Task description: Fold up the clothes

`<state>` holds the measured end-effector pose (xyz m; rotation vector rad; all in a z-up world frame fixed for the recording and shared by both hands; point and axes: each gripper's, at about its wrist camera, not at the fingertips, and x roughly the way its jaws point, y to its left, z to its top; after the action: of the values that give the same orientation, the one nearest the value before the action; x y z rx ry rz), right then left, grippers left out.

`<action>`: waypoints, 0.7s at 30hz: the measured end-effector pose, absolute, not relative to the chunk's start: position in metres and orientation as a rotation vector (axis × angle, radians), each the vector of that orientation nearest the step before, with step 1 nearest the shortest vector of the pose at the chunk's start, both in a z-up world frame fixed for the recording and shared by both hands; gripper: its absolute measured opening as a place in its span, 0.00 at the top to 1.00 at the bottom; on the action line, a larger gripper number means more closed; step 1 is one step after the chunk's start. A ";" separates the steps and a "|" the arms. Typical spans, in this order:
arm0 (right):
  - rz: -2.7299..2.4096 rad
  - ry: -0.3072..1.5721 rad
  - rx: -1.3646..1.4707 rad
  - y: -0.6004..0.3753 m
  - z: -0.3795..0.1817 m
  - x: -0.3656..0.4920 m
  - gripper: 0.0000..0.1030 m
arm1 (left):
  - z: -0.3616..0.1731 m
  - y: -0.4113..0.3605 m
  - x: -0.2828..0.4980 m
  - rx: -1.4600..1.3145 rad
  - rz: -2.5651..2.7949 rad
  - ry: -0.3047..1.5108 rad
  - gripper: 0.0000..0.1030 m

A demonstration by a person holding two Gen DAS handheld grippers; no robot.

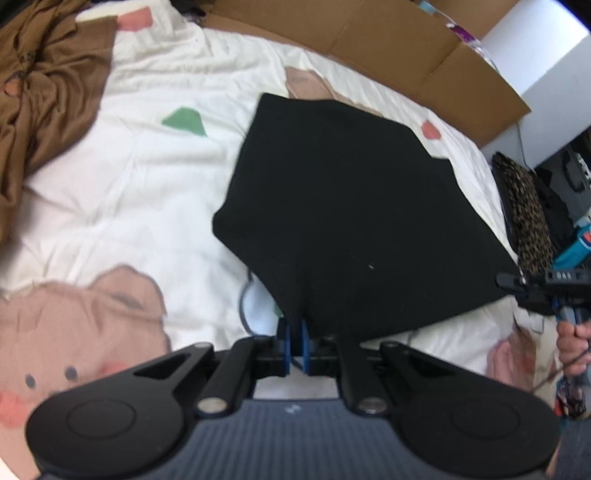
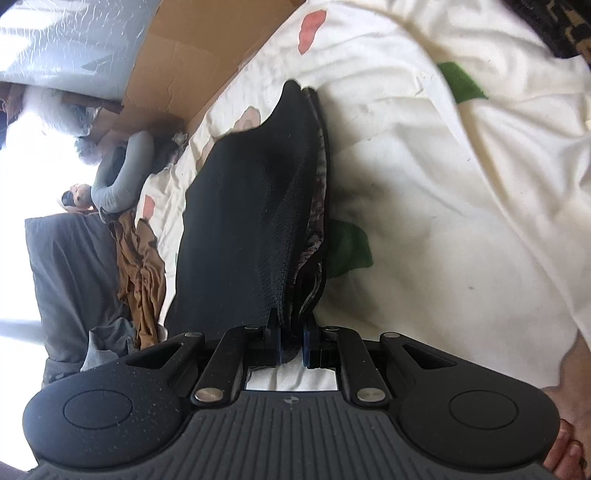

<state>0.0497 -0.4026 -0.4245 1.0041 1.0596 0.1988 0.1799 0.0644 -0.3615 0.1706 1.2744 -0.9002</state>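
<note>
Left gripper point(image 1: 295, 341): pinched on near edge of one black garment point(image 1: 351, 206).
Right gripper point(image 2: 291, 341): clamped on another corner of same garment, layers bunched between fingers.
Garment: one, black, stretched ahead of both grippers, over bed point(image 1: 155, 192).
Brown clothes point(image 1: 40, 92): one heap, far left of left gripper.
Cardboard point(image 1: 399, 48): one sheet, beyond bed.

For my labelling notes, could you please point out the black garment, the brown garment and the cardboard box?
black garment point(image 1: 343, 206), left wrist view, middle of its flat panel.
brown garment point(image 1: 44, 92), left wrist view, crumpled folds.
cardboard box point(image 1: 369, 33), left wrist view, its flap.
</note>
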 end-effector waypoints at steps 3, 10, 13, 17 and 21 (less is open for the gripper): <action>0.174 1.053 0.988 -0.407 -0.422 0.050 0.92 | -0.367 0.058 0.172 0.196 -0.954 1.316 0.94; 0.130 1.026 0.964 -0.418 -0.415 0.057 0.91 | -0.380 0.043 0.160 0.242 -1.045 1.377 0.94; 0.111 1.012 0.954 -0.423 -0.412 0.061 0.91 | -0.384 0.038 0.153 0.255 -1.085 1.397 0.94; 0.088 0.989 0.944 -0.430 -0.409 0.066 0.91 | -0.389 0.027 0.138 0.279 -1.146 1.425 0.94; 0.076 0.964 0.936 -0.436 -0.405 0.071 0.91 | -0.392 0.018 0.129 0.297 -1.186 1.441 0.94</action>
<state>0.0709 -0.4357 -0.4047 0.9357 0.9635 0.0763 0.1292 0.0181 -0.3918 0.2972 1.4411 -1.1856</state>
